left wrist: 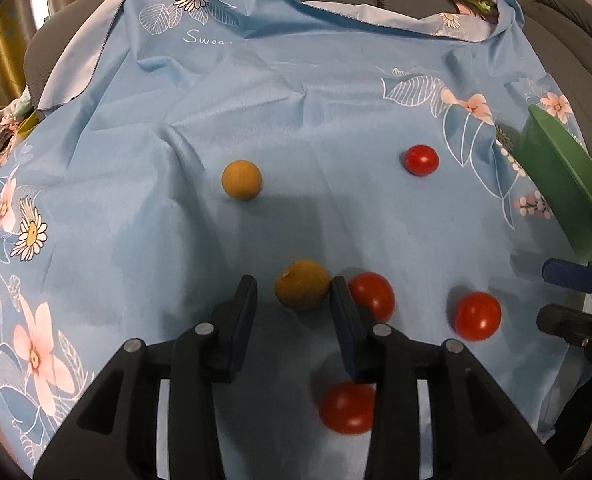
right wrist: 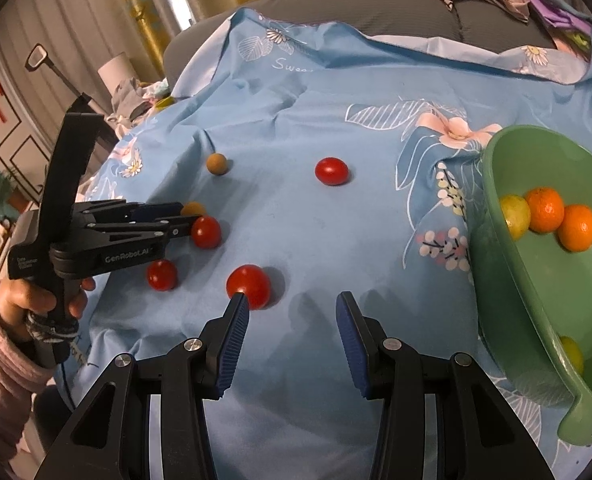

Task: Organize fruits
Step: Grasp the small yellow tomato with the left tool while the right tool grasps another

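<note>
Fruits lie around your left gripper (left wrist: 293,294), open with a yellow-brown fruit (left wrist: 302,290) between its fingers, while your right gripper (right wrist: 291,312) hangs open, empty, beside the green bowl (right wrist: 536,320).

The room is dim and a bit blue. Soft dark shadows lie on the cloth (left wrist: 296,120) beside each small fruit. Both pictures bend round at the edges, with black corners. A shiny spot glints on one tomato (right wrist: 331,171).
</note>
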`<action>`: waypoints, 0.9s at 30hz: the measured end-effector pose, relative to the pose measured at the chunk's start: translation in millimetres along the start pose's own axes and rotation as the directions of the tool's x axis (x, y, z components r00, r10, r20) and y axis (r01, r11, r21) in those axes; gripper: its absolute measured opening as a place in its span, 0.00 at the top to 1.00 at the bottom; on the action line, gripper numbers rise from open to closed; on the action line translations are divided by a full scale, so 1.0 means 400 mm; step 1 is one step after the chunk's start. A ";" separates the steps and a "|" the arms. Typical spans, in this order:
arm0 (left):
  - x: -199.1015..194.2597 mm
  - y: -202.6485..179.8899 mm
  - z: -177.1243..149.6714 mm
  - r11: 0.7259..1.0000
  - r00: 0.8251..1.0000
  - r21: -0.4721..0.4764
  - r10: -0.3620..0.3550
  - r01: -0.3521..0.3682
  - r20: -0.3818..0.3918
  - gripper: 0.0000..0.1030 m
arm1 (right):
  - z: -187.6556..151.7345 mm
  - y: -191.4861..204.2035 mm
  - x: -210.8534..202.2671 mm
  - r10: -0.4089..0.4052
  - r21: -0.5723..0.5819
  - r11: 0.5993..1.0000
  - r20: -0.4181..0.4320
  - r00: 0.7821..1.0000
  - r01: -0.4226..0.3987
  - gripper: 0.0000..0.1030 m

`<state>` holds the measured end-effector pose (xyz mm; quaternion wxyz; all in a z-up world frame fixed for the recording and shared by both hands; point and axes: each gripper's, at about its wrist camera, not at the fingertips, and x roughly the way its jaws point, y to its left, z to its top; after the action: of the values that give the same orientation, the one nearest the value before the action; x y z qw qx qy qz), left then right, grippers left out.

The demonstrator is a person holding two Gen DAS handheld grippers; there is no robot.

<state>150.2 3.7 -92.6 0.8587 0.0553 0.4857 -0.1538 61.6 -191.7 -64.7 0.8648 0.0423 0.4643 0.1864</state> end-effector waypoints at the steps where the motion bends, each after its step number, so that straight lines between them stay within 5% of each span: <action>1: 0.003 0.001 0.003 1.000 1.000 -0.001 -0.005 0.005 0.000 0.64 | 0.001 0.001 0.002 -0.002 0.000 1.000 -0.001 1.000 0.002 0.56; 10: 0.016 -0.001 0.010 1.000 1.000 0.007 -0.008 0.008 0.002 0.74 | 0.014 0.009 0.021 -0.012 -0.014 1.000 -0.017 1.000 0.011 0.56; 20: -0.120 0.073 -0.008 0.993 0.989 -0.115 0.015 0.002 0.147 0.74 | 0.098 0.076 0.069 0.016 -0.086 0.996 0.018 1.000 -0.015 0.56; 27: -0.135 0.134 -0.015 0.978 0.981 -0.205 0.074 -0.037 0.178 0.74 | 0.209 0.142 0.177 0.097 -0.153 0.984 0.034 0.995 -0.091 0.56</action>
<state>136.2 67.2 -52.5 0.9051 -0.0325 0.4153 -0.0846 149.3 -105.2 -59.2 0.8651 0.0021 0.4285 0.2609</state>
